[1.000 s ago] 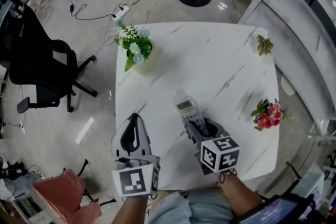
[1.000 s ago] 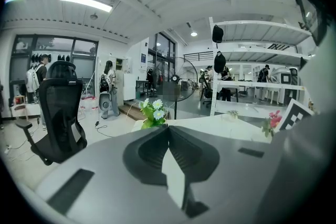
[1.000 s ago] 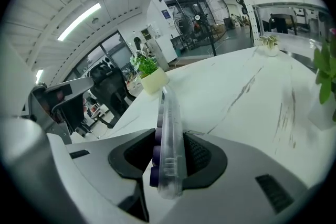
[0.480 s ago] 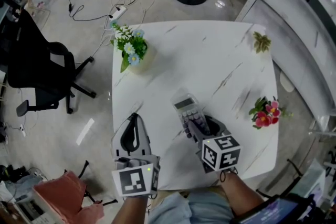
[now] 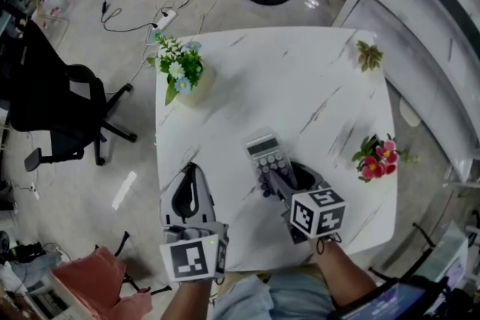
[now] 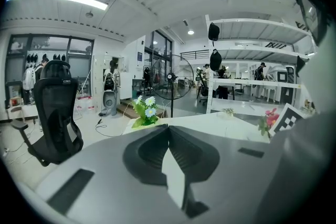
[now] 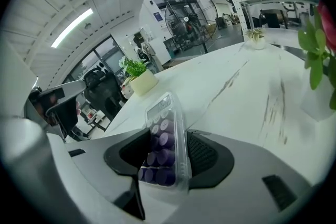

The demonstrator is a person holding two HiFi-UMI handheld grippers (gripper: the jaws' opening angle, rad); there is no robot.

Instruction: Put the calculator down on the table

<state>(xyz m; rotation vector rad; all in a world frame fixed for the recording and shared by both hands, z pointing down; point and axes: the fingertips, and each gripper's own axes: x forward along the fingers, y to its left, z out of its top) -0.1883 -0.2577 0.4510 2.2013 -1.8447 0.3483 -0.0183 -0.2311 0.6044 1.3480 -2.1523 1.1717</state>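
**Calculator released near the table's front edge**

On the white table (image 5: 300, 79), little has shifted apart from the right hand-held gripper (image 5: 276, 177), which has been lowered slightly over the last second and whose jaws are opening. The left hand-held gripper (image 5: 191, 167) is held closed and empty over the front-left corner. The calculator (image 5: 266, 154), earlier tilted up in the grip, is now seen lying flat near the front edge. It remains between the right jaws, with a gap visible on at least one side. The placing is therefore judged essentially done, with only withdrawal left. No brand or legible writing can be made out. The display reads blank, and only purple keys are distinguished.
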